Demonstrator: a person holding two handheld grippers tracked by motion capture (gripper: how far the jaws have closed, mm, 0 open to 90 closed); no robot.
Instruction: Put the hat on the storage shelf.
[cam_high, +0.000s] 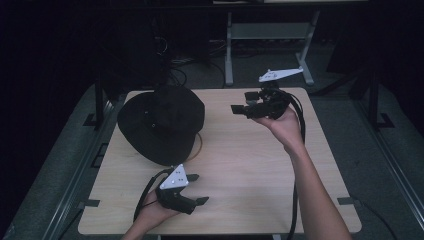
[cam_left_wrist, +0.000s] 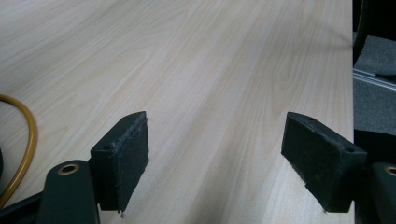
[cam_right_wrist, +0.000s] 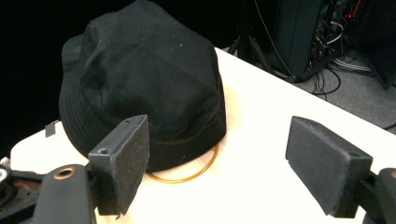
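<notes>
A black bucket hat (cam_high: 160, 122) lies crown-up on the back left of the light wooden table (cam_high: 250, 165). A thin orange ring (cam_high: 199, 142) peeks out from under its right brim. My left gripper (cam_high: 198, 189) rests low near the table's front edge, open, jaws pointing right over bare wood (cam_left_wrist: 215, 70), with the orange ring (cam_left_wrist: 29, 135) at the left margin. My right gripper (cam_high: 241, 103) is held above the back right of the table, open, facing left toward the hat (cam_right_wrist: 140, 88) and the ring (cam_right_wrist: 189, 173). Nothing sits between either pair of jaws.
A grey metal stand (cam_high: 265, 45) and a tangle of cables (cam_high: 175, 65) stand on the floor behind the table. Dark equipment (cam_right_wrist: 299, 32) is beyond the table's far edge. Metal rails run along both sides of the table.
</notes>
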